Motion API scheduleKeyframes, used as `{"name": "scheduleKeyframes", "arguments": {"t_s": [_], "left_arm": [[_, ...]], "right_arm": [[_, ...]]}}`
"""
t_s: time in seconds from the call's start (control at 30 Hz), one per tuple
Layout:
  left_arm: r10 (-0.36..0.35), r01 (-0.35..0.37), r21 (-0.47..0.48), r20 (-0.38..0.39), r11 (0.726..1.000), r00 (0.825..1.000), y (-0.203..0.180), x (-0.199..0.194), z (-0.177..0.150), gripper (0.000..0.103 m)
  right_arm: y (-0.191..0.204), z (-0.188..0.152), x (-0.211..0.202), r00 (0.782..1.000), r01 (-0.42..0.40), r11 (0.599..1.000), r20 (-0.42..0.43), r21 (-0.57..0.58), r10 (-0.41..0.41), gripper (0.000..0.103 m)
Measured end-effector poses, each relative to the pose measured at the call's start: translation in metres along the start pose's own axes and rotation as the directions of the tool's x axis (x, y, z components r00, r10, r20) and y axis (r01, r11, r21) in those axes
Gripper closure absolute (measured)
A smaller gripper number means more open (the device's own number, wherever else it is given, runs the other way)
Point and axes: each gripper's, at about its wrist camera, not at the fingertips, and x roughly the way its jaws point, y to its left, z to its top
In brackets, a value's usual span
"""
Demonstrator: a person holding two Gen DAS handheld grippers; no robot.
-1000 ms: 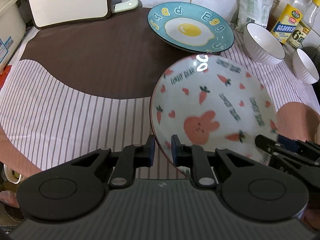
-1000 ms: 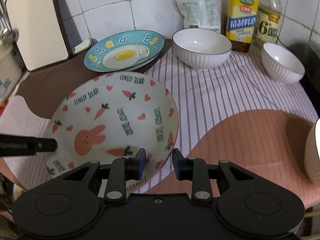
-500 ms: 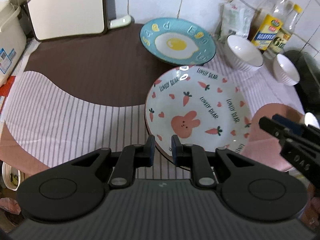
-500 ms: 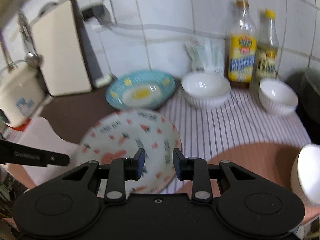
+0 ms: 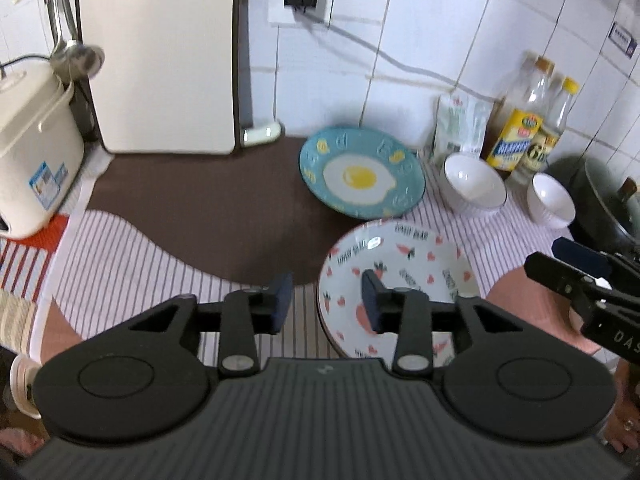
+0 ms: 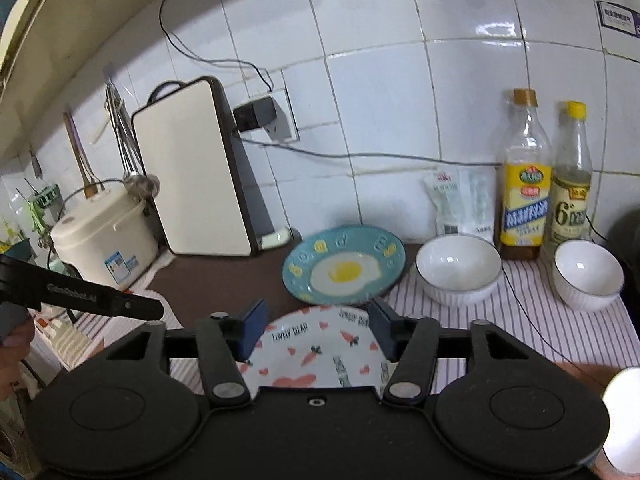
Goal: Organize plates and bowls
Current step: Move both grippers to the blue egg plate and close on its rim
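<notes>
Home kitchen: white-tiled wall [image 6: 380,92], rice cooker [image 6: 106,236], hanging ladle [image 6: 138,184], oil bottle [image 6: 522,192], vinegar bottle [image 6: 570,196], and plates and bowls on a striped-cloth counter [image 5: 128,248].

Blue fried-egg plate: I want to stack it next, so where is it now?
The blue fried-egg plate sits at the back of the counter, between the upright white board and the larger white ribbed bowl, behind the carrot-patterned plate.

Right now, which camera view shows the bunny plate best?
The left wrist view: the bunny plate shows most of its face and rim there, on the striped cloth, though one finger crosses it. In the right wrist view the gripper body hides its near half, so only the far part shows.
</notes>
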Motion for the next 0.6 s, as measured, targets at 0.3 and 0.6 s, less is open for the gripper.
{"name": "scheduleKeyframes", "arguments": {"t_s": [0.3,0.6], "left_arm": [[-0.046,0.045,0.007,0.15,0.999,0.988,0.015,0.024,0.03,0.03],[-0.026,0.03,-0.015,0.226,0.999,0.974,0.028,0.09,0.046,0.01]], "right_arm": [[-0.013,0.014,0.044,0.999,-0.01,1.0,0.041,0.027,0.009,0.018],[-0.055,0.013,0.121,0.999,0.01,0.967,-0.036,0.254,-0.001,0.011]]}}
